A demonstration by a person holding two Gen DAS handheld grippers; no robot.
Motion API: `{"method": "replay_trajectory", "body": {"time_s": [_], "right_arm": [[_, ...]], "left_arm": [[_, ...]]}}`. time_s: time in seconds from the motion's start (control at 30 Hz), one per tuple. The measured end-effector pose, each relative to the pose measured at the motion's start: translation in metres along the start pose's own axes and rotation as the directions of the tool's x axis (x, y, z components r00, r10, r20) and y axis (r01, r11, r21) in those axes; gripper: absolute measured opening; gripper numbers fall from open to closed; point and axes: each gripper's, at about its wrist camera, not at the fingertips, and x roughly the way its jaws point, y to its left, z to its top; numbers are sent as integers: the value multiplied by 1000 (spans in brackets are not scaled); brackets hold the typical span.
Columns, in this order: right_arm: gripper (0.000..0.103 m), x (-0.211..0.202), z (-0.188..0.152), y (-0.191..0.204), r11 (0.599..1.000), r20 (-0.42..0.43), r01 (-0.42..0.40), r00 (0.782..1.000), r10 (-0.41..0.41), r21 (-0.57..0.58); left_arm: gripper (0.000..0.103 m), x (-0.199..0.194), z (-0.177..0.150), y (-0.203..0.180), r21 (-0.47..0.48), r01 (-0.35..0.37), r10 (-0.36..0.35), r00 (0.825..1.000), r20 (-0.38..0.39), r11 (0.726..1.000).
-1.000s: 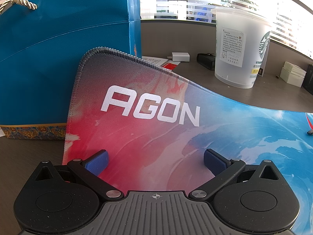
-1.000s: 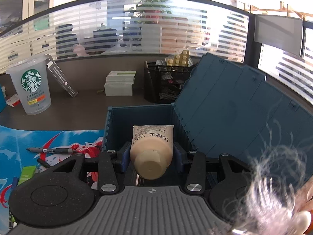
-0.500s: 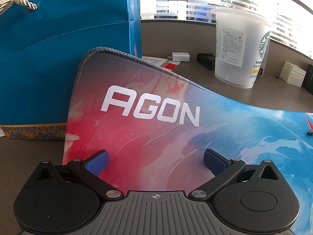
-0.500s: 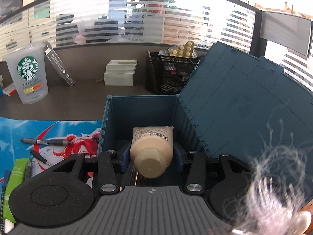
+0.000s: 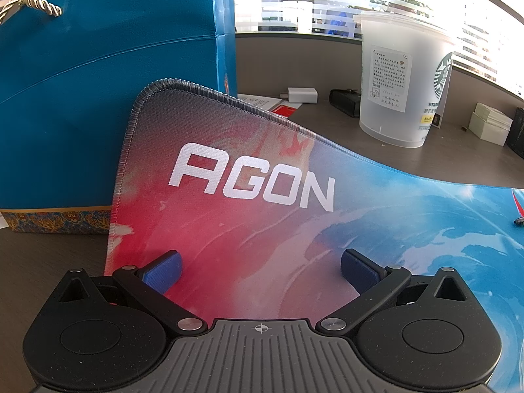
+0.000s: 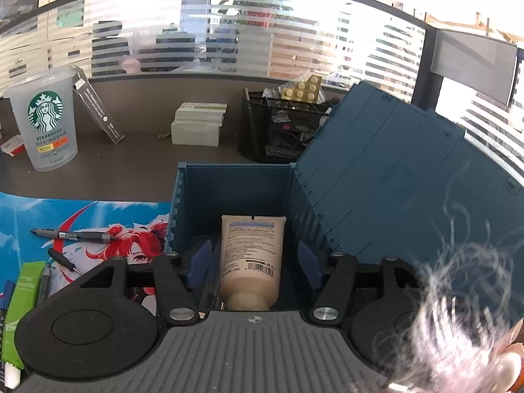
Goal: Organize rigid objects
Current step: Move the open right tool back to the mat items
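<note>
Right wrist view: the right gripper (image 6: 251, 267) points forward and downward over the open teal storage box (image 6: 234, 190), whose ribbed lid (image 6: 386, 177) stands tilted back to the right. Its jaws are opening; the blue pads (image 6: 199, 263) stand clear of the beige cream tube (image 6: 250, 255) on both sides, with a gap visible at each flank. The tube lies between the fingers, inside the box, cap end toward the camera and crimped end toward the far wall, printed label and barcode facing up. Whether it rests fully on the box floor cannot be told. Pale fuzzy fibres at the lower right corner blur part of the frame.

Left of the box, on the printed mouse mat (image 6: 82, 216), lie a black pen (image 6: 73, 235), a green packet (image 6: 23, 298) and further pens at the frame edge. On the desk behind stand a frosted Starbucks cup (image 6: 44, 124), a stack of white boxes (image 6: 198, 124) and a black mesh organiser (image 6: 281, 131) holding a yellow building brick (image 6: 303, 90).

Left wrist view: the left gripper (image 5: 260, 273) points downward over the AGON mouse mat (image 5: 249, 183), jaws spread wide, nothing between the pads (image 5: 165, 271). The mat's far-left corner curls upward against a blue gift bag (image 5: 98, 98) with a rope handle. The same cup (image 5: 398, 82) stands beyond the mat
</note>
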Motion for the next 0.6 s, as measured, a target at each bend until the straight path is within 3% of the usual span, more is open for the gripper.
{"method": "replay_trajectory", "body": {"time_s": [0.07, 0.17, 0.33, 0.47, 0.6], "right_arm": [[63, -7, -1, -2, 1000, 12, 4, 1000, -4, 3], [77, -22, -2, -3, 1000, 49, 15, 999, -15, 6], [95, -65, -5, 9, 1000, 192, 15, 981, -12, -12], [99, -96, -15, 34, 996, 261, -61, 962, 77, -69], [99, -106, -33, 69, 974, 226, -144, 957, 183, -176]], "left_arm": [[103, 0, 0, 0, 0, 0, 0, 1000, 0, 1000], [103, 0, 0, 0, 0, 0, 0, 1000, 0, 1000], [103, 0, 0, 0, 0, 0, 0, 1000, 0, 1000], [103, 0, 0, 0, 0, 0, 0, 1000, 0, 1000], [103, 0, 0, 0, 0, 0, 0, 1000, 0, 1000]]}}
